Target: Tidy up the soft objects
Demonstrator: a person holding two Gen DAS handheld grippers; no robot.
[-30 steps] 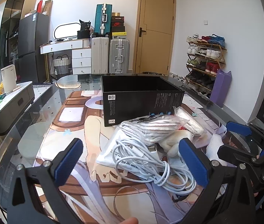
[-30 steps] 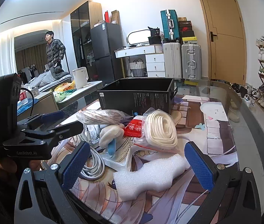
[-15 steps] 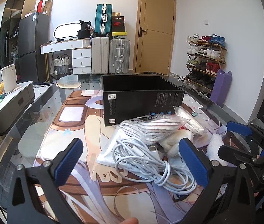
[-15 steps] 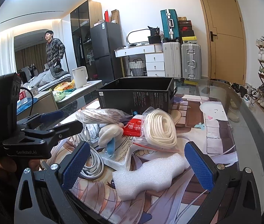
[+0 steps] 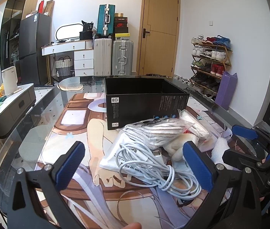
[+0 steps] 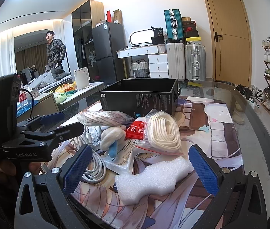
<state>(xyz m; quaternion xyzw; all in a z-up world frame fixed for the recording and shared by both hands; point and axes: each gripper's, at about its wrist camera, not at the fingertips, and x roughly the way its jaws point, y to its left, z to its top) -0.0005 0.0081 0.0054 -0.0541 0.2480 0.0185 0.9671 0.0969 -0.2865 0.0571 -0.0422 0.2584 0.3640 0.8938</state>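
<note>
A pile of soft items lies on the printed mat in front of an open black box point(image 5: 144, 103) point(image 6: 140, 99). In it are a white coiled cable point(image 5: 159, 168) point(image 6: 95, 169), a bagged striped cloth point(image 5: 154, 131) point(image 6: 102, 117), a cream plush toy point(image 5: 180, 147) point(image 6: 112, 133), a bagged white rope point(image 6: 163, 131), a red packet point(image 6: 137, 129) and a white foam piece point(image 6: 150, 179) point(image 5: 218, 148). My left gripper point(image 5: 135, 168) stands open, just short of the cable. My right gripper point(image 6: 140, 169) is open around the foam piece without touching it.
The glass table point(image 6: 253, 133) curves away on the right. A side cabinet point(image 5: 13, 103) with a white kettle point(image 5: 10, 80) stands left. Suitcases, a dresser and a shoe rack point(image 5: 209, 64) line the far walls. A person point(image 6: 55, 49) stands far left.
</note>
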